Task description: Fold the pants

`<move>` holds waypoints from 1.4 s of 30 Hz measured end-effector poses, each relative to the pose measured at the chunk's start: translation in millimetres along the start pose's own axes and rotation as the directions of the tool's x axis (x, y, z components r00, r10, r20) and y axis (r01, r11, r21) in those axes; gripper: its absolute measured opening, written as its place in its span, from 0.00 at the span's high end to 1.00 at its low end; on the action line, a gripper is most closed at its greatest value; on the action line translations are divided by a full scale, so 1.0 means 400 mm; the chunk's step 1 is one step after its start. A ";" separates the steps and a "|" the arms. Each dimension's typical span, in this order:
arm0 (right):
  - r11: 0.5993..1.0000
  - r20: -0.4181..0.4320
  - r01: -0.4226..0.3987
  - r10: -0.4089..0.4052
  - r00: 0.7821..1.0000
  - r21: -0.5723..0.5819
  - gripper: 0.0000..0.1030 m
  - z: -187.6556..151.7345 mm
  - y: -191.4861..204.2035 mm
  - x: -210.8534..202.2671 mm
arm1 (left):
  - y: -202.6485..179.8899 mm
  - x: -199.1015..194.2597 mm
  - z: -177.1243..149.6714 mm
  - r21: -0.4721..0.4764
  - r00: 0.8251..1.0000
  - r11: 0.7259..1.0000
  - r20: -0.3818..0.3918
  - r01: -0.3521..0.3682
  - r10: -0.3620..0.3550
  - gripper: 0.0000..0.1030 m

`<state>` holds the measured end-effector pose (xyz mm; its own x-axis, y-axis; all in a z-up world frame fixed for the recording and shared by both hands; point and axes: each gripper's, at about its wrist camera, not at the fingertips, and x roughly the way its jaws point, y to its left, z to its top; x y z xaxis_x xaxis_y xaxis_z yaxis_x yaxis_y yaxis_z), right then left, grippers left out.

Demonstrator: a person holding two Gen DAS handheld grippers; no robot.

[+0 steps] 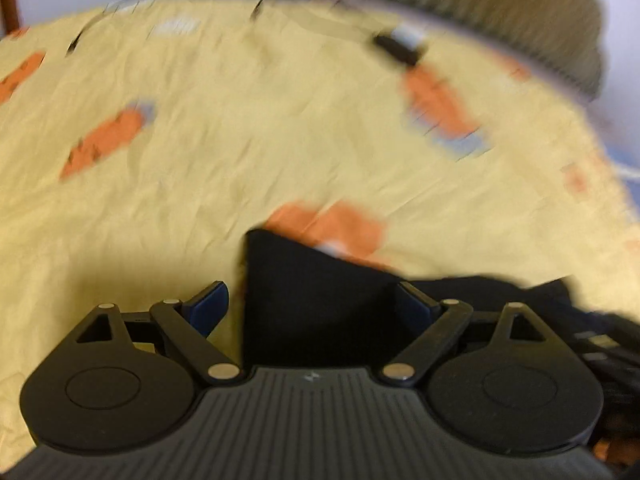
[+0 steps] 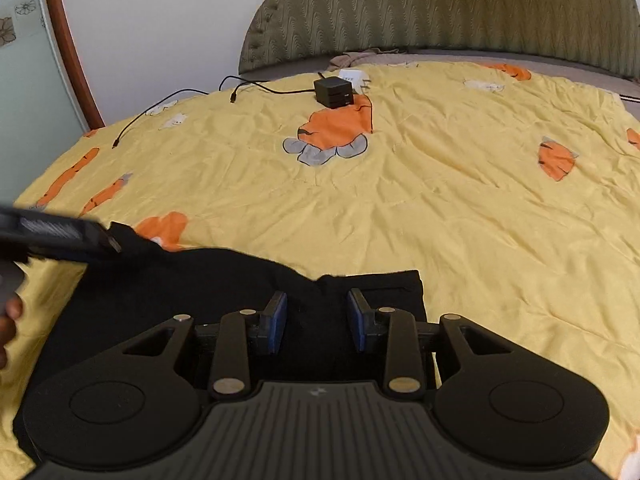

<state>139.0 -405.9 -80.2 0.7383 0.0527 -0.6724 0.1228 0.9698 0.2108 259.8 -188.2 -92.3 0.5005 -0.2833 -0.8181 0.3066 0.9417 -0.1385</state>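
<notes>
Black pants (image 2: pixel 224 284) lie on a yellow bedspread at the near edge of the bed. In the left wrist view, which is blurred, a corner of the pants (image 1: pixel 304 296) lies between the wide-open fingers of my left gripper (image 1: pixel 310 300), not pinched. My right gripper (image 2: pixel 317 320) hovers over the pants' right end, open, with nothing between its blue pads (image 2: pixel 278 322). The left gripper (image 2: pixel 60 236) shows in the right wrist view at the far left, over the pants' left corner.
The yellow bedspread (image 2: pixel 440 208) with orange carrot prints covers the bed. A small black box (image 2: pixel 334 92) with cables and a white charger sit near the green headboard (image 2: pixel 440 12). A hand (image 2: pixel 8 320) shows at the left edge.
</notes>
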 end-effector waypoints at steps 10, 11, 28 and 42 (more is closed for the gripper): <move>0.981 -0.011 0.186 -0.187 0.982 -0.053 0.68 0.042 -0.042 -0.036 | 0.011 -0.163 -0.078 0.044 0.991 0.999 0.131 -0.029 0.023 0.10; 0.991 -0.018 0.131 -0.131 0.991 0.002 0.68 0.041 -0.067 -0.031 | 0.006 -0.181 -0.094 0.053 0.990 0.998 0.139 -0.024 0.017 0.10; 0.989 0.054 0.076 -0.084 0.995 0.124 0.87 -0.006 -0.124 -0.063 | -0.045 -0.190 -0.292 0.128 0.999 0.992 0.042 0.013 -0.019 0.00; 0.983 -0.008 0.059 -0.061 0.998 -0.172 0.79 -0.170 0.002 -0.239 | -0.062 -0.230 -0.331 0.166 0.999 0.986 0.048 0.002 -0.010 0.00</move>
<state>23.4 -393.9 -64.2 0.7240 -0.0047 -0.6898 0.0501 0.9977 0.0459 98.8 -161.4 -87.6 0.5352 -0.3013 -0.7892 0.4382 0.8977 -0.0455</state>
